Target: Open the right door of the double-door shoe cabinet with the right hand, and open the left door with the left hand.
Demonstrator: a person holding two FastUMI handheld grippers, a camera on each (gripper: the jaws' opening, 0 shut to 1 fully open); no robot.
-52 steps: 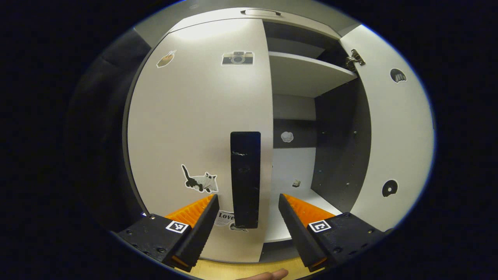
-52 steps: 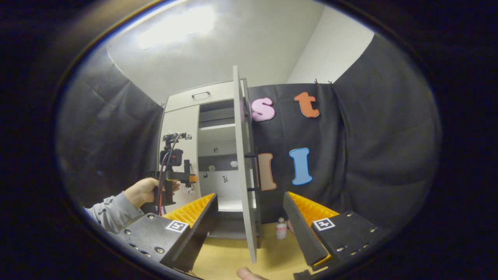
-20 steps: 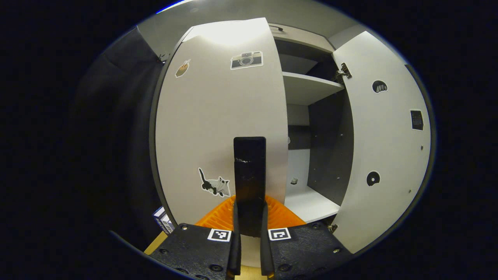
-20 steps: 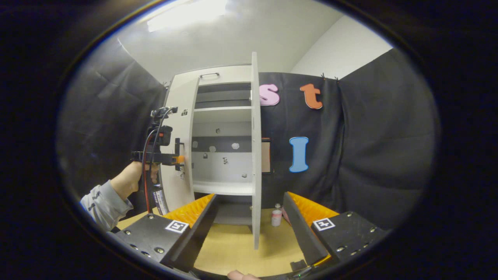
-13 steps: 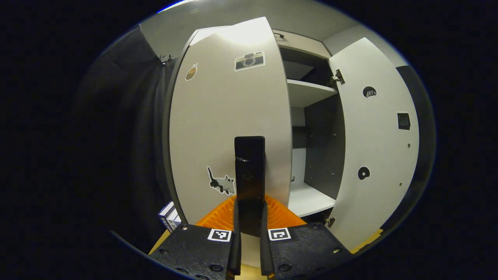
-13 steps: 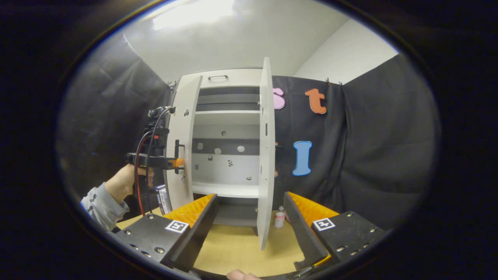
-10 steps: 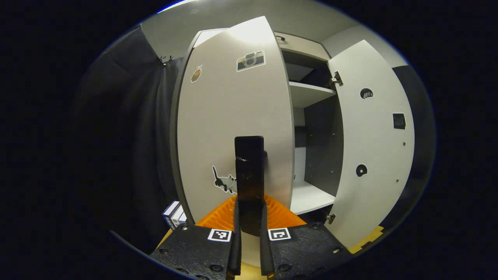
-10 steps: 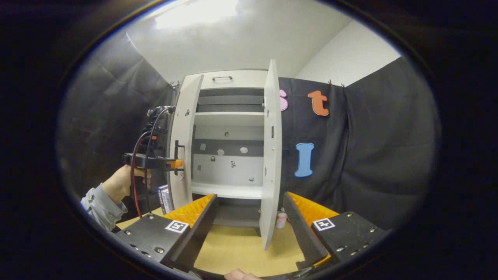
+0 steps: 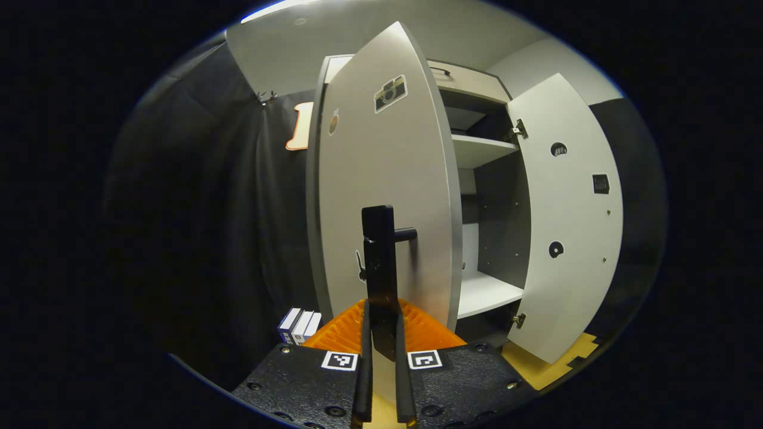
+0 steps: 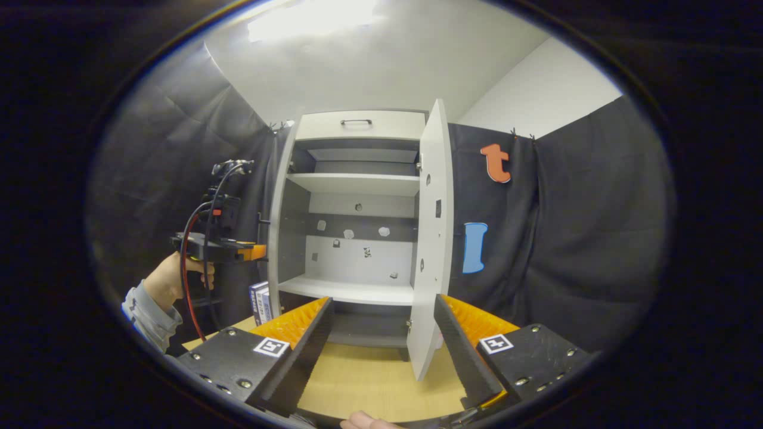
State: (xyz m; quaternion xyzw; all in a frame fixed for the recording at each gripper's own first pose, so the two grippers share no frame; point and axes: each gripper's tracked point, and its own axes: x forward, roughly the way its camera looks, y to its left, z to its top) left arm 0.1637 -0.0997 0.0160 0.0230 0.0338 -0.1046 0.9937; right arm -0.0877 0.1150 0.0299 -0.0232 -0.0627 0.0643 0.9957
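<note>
A double-door shoe cabinet (image 10: pixel 357 125) stands with both doors swung wide, directly ahead of the right gripper (image 10: pixel 381 333), whose fingers are spread apart and grip nothing, the right door (image 10: pixel 432 238) hanging edge-on between them and farther off. The left gripper (image 9: pixel 381 339) is pinched tight on the black handle (image 9: pixel 380 262) of the left door (image 9: pixel 387 196), which rises straight in front of it; in the right gripper view that gripper sits off to the left in a person's hand (image 10: pixel 170 277). The stiff, hinged panels should likely swing lightly in an arc, and the rigid bar handle looks the surest hold. Small boxes (image 9: pixel 300 325) stand beside the cabinet's base.
</note>
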